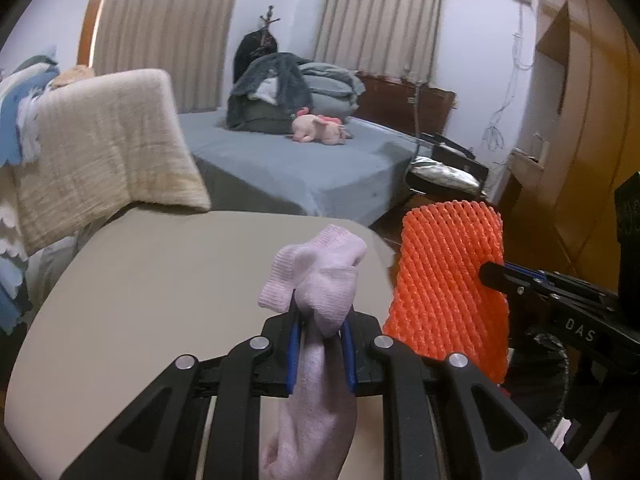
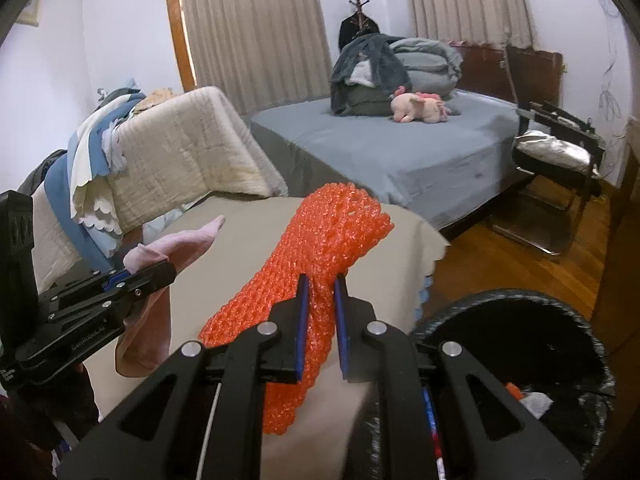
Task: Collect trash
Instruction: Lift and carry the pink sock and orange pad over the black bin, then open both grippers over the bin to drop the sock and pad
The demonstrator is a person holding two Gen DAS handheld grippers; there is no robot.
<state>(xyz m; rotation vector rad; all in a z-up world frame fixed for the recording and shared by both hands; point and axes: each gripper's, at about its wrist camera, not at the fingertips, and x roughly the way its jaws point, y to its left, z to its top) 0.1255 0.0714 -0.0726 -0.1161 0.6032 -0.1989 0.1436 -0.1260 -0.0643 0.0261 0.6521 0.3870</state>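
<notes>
Above the beige table [image 1: 160,280], your left gripper [image 1: 322,332] pinches a pink sock [image 1: 320,280]; your right gripper [image 2: 320,304] clamps orange foam netting [image 2: 332,240].

Open bin mouth [image 2: 516,344] beside table edge [image 2: 424,240]; draped blanket [image 2: 192,148] leftward

The pink sock [image 1: 320,280] runs off the left wrist view's bottom edge, so its lower end is unseen. The black bin [image 2: 520,304] is cut by the right wrist view's lower right corner; the scraps inside it are too small to name. The orange foam net [image 2: 320,248] hides its lower end behind the gripper's frame.
</notes>
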